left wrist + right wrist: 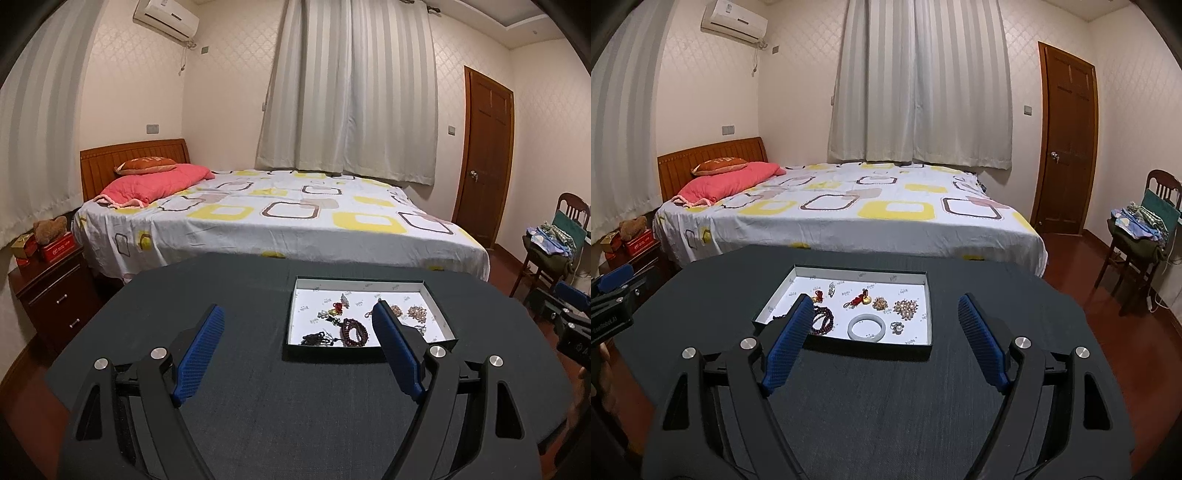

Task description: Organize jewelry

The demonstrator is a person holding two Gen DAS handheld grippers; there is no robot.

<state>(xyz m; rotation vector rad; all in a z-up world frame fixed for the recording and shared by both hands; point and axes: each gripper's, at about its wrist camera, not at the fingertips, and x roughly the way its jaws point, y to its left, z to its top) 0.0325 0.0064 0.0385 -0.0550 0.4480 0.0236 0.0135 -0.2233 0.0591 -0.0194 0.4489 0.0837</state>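
A shallow black box with a white inside (pixel 436 299) (pixel 925 295) sits on the dark table (pixel 258 387) (pixel 886 398). It holds several jewelry pieces: a dark red bead bracelet (pixel 354 330) (pixel 823 321), a pale jade bangle (pixel 867 327), two pearl brooches (pixel 905 307), a red-tasselled gold charm (pixel 857 298) and a small ring (pixel 897 327). My left gripper (pixel 298 314) is open and empty, near the box's front left. My right gripper (pixel 886 304) is open and empty, just in front of the box.
A bed (pixel 849 214) with a patterned sheet stands behind the table. A bedside cabinet (pixel 55 295) is at the left. A chair piled with clothes (pixel 1141 229) and a wooden door (pixel 1067 147) are at the right.
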